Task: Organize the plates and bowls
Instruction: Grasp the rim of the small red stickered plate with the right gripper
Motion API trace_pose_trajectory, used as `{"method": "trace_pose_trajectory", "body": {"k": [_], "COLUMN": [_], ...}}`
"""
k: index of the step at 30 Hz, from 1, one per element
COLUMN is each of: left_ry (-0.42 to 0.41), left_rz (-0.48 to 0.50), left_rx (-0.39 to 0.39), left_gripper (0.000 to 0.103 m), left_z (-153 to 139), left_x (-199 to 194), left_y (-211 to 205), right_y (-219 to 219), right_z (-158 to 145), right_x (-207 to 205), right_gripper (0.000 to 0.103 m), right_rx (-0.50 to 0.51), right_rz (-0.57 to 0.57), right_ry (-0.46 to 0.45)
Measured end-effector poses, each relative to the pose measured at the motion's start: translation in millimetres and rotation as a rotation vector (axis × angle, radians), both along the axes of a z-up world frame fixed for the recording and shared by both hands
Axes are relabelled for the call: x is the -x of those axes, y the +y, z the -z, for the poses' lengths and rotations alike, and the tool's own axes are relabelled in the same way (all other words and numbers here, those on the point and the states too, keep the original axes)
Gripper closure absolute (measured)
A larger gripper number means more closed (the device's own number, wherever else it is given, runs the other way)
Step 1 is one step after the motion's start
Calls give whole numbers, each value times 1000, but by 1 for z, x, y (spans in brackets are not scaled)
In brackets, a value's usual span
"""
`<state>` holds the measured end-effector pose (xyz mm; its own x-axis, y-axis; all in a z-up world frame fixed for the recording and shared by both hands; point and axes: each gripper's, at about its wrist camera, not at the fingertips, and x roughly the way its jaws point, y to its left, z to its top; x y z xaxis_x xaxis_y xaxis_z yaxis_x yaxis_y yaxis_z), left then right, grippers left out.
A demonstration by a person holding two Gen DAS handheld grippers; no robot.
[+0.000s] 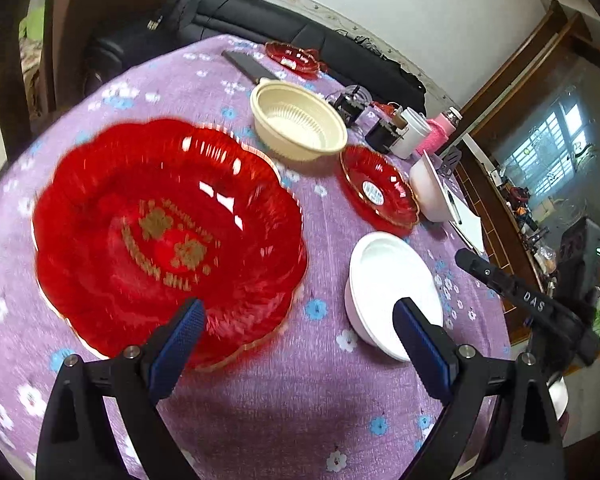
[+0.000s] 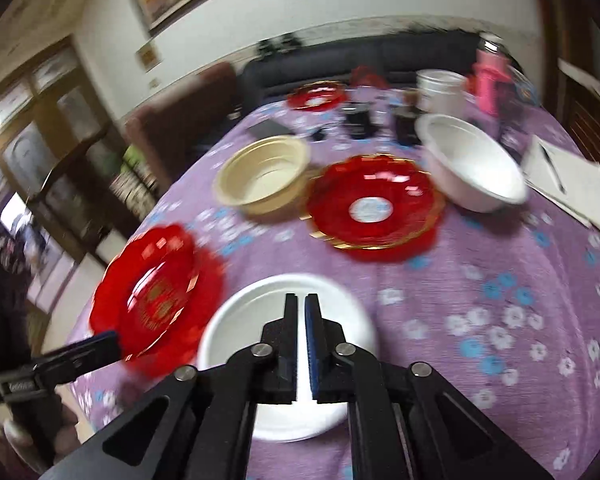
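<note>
A large red scalloped plate lies on the purple flowered tablecloth; it also shows in the right wrist view. My left gripper is open and empty, its left finger over the plate's near rim. A white bowl sits to the right. In the right wrist view my right gripper is shut with nothing between its pads, hovering over that white bowl. A smaller red plate, a cream bowl and a large white bowl lie farther back.
A third red plate, a black flat item, cups, jars and a pink bottle crowd the far side. A notepad with pen lies at the right edge. A dark sofa stands behind the table.
</note>
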<state>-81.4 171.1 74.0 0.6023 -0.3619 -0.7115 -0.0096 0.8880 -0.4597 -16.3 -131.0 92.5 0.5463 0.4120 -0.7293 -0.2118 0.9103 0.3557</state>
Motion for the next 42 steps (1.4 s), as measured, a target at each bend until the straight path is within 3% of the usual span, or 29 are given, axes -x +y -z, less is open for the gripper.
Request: {"method": "trace_pose_trajectory", "body": {"k": [2, 4, 8, 13, 17, 18, 20, 21, 22, 26, 31, 36, 42], "left_ry": [-12, -22, -46, -17, -6, -5, 1, 9, 15, 50, 63, 119, 212], "left_rz": [-20, -49, -74, -46, -30, -28, -25, -20, -16, 11, 55, 151, 214], "left_rx": [-15, -24, -39, -55, -83, -97, -110, -110, -109, -111, -178, -241, -308], "left_gripper": [9, 9, 9, 9, 9, 9, 9, 9, 9, 9, 9, 9, 20], "left_z": [-9, -18, -31, -28, -26, -26, -25, -24, -23, -17, -15, 1, 27], "left_x": [-8, -15, -29, -46, -58, -63, -72, -78, -81, -97, -117, -157, -200], "left_y": [5, 10, 10, -4, -15, -18, -23, -25, -27, -38, -63, -103, -133], "right_y": [-17, -31, -55, -76, -76, -74, -72, -71, -71, -72, -82, -94, -104], "right_z": [4, 11, 41, 86, 95, 95, 97, 99, 101, 94, 94, 102, 112], "right_x": [-14, -30, -69, -111, -127, -130, -135, -138, -138, -125, -95, -81, -78], "right_gripper": [80, 57, 56, 56, 56, 57, 75, 88, 92, 93, 93, 93, 93], "right_rx": [-38, -66, -134, -274, -332, -336, -333, -320, -314, -262, -252, -323, -395], "right_rz": [41, 80, 195, 328, 373, 376, 369, 364, 354, 326, 284, 252, 234], "right_ry": [34, 72, 158, 268, 261, 260, 271, 285, 292, 258, 243, 227, 231]}}
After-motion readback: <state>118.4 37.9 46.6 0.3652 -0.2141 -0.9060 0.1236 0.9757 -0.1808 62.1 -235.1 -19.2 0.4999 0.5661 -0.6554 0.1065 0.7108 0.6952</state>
